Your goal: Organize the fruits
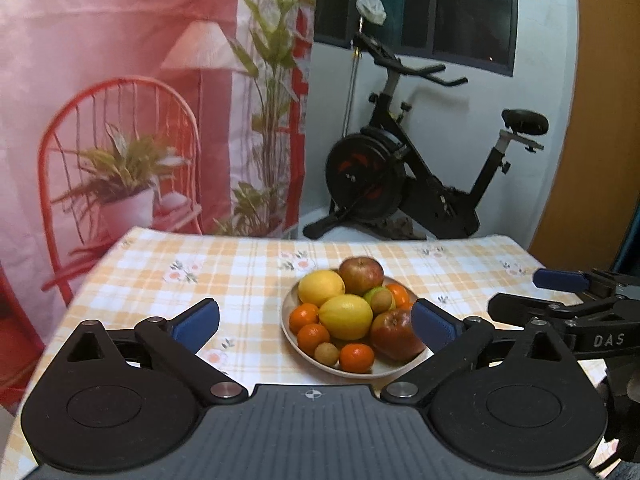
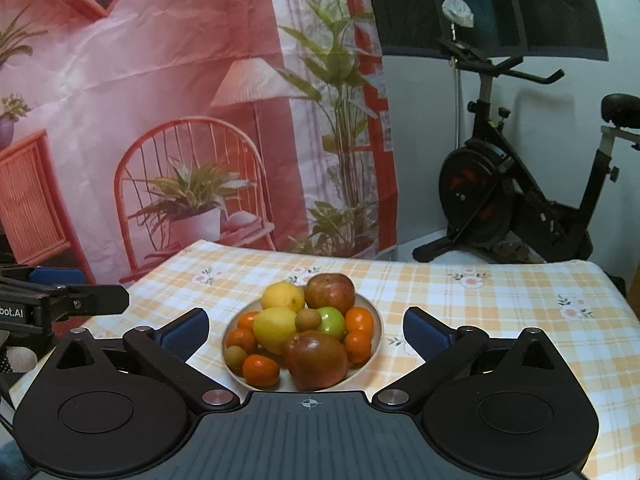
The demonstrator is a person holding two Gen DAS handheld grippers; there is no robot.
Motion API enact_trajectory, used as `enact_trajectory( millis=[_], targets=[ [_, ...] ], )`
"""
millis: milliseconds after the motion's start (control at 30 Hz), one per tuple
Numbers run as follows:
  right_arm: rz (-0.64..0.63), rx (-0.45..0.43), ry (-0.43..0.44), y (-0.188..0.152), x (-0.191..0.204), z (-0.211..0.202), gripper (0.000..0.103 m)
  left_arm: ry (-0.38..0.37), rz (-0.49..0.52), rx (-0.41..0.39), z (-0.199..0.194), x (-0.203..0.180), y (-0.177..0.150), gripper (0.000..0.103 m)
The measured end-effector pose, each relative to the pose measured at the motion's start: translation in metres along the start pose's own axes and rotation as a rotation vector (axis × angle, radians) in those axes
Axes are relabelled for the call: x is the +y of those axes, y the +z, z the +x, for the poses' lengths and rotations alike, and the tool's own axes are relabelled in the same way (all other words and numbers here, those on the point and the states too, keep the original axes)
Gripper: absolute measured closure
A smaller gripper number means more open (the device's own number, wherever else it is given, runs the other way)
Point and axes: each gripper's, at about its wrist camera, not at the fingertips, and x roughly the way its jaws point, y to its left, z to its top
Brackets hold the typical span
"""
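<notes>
Left claw point(image 1: 316, 320) released | right claw point(image 2: 306, 330) released, lettered "DAS" | left reads "bot.AI" | fruit plate point(image 2: 370, 308) untouched

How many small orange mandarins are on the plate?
5 small orange mandarins on the round white plate: far left rim, left, front, and two on the right. More may hide under the larger fruit.

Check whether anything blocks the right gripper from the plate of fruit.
Nothing visible does. The right gripper is open and the plate lies straight ahead on the table, with only bare cloth around it.
</notes>
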Motion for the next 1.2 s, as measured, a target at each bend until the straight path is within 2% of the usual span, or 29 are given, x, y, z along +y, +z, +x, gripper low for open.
enact_trajectory(
  millis=[167, 433, 767, 1200],
  targets=[
    [0.001, -0.037, -0.015, 0.009, 0.013, -0.035, 0.000, 0.037, -0.006, -0.043, -0.030, -0.002, 0.011, 0.000],
    [0.006, -0.093, -0.041, 0.024, 0.029, -0.089, 0.000, 0.041, 0.000, -0.084, -0.077, -0.010, 0.024, 0.000],
    [0.018, -0.122, -0.065, 0.023, 0.036, -0.141, 0.000, 0.067, -0.021, -0.152, -0.129, -0.021, 0.029, 0.000],
    [0.026, -0.151, -0.082, 0.018, 0.034, -0.167, 0.000, 0.104, -0.015, -0.150, -0.147, -0.025, 0.021, 0.000]
  ],
)
